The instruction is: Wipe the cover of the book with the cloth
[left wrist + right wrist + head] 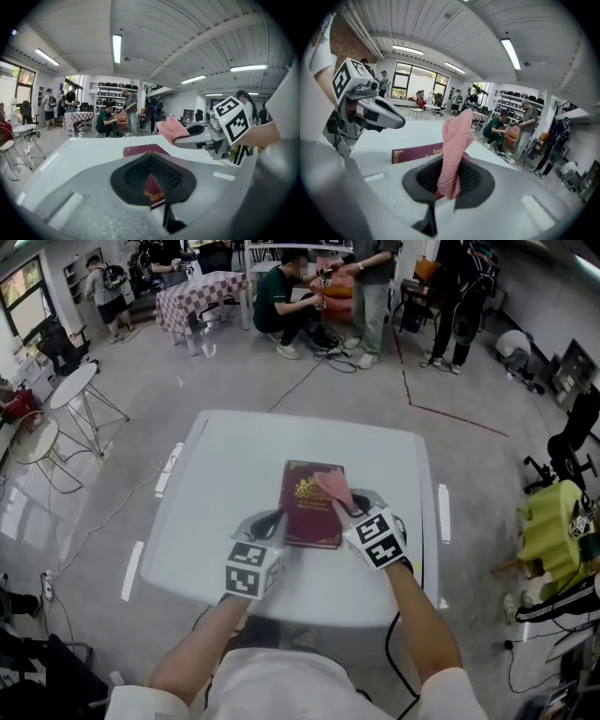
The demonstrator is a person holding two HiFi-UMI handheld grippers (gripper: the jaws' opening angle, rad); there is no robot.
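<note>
my left gripper (278,523) is clenched on the near left edge of the maroon book (310,510), which lies flat on the white table (225,479). my right gripper (349,508) pinches the pink cloth (333,487) over its cover.

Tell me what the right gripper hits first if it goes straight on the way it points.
The right gripper, fingers shut on the cloth, points over the book. It would probably press the cloth onto the book's cover first, though depth is hard to judge.
</note>
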